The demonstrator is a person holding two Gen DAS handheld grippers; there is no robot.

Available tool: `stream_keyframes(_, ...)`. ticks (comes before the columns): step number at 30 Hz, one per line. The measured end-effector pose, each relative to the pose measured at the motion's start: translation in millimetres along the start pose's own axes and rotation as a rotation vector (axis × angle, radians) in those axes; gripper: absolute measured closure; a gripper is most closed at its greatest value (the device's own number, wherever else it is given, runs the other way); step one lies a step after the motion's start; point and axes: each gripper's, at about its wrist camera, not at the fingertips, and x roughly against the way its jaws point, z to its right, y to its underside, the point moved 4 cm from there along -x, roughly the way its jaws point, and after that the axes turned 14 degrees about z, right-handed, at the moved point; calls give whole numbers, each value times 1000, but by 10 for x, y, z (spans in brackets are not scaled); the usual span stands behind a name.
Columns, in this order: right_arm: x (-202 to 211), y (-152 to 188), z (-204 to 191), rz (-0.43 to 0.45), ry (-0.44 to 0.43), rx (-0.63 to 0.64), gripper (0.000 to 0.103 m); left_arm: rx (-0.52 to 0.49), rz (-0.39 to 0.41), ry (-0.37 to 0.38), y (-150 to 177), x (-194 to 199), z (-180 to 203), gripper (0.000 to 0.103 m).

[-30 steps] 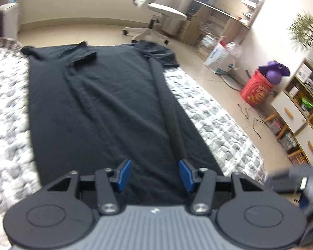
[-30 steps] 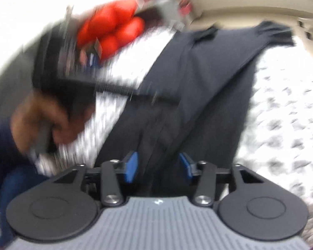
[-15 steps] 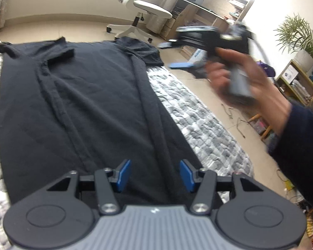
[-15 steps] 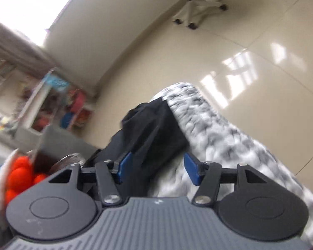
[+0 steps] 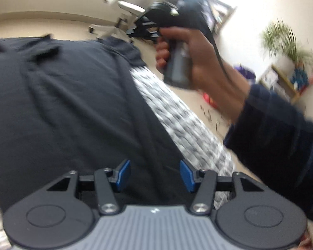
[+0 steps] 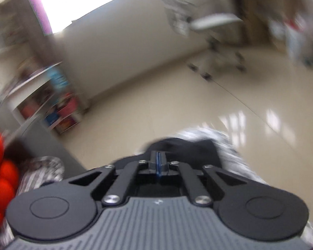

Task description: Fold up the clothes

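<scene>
A black shirt lies spread flat on a grey-and-white patterned bed cover, collar end far away. My left gripper hovers open over the shirt's near hem, blue pads apart with nothing between them. A hand holds my right gripper in the air above the shirt's far right sleeve. In the blurred right wrist view, the right gripper has its pads pressed together with no cloth visibly caught; a black sleeve lies just beyond it.
A white office chair stands on the tiled floor past the bed, with a desk behind it. A potted plant and shelves line the right wall. Red round objects sit at the left of the right wrist view.
My right gripper has gone from open to shut and moved farther over the shirt's far right sleeve. My left gripper stays open and has tilted closer to the hem.
</scene>
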Motion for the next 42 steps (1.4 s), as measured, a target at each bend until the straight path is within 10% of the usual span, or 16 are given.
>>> stream_keyframes(8,30,12,-45,49,24,33,86,55,69,-141,-90,321,-434,49)
stream_keyframes(11,100,-72,295,49,85,-29,51,22,79,-215,-147,300,-482,49)
stream_keyframes(20,59,-22,590,32,101,-129,52,-41,109,-394,-302,202,-654,49)
stream_keyframes(23,17,-9,368,46,101,-19,88,-42,113,-406,-314,218,-693,49)
stream_keyframes(26,37,-23,160,109,129,73,93,-13,120,-414,-340,267,-748,49)
stream_keyframes(32,221,358,-1124,282,-162,450,93,68,199,-451,-565,415,-1002,49)
stream_keyframes(36,138,1215,-1849,127,-362,814,93,153,272,-470,-702,573,-1232,49)
stream_keyframes(40,173,1456,-1890,16,-463,820,88,227,311,-456,-787,657,-1460,49)
stream_keyframes(42,265,1397,-1816,-2,-510,778,60,218,315,-452,-844,614,-1522,49)
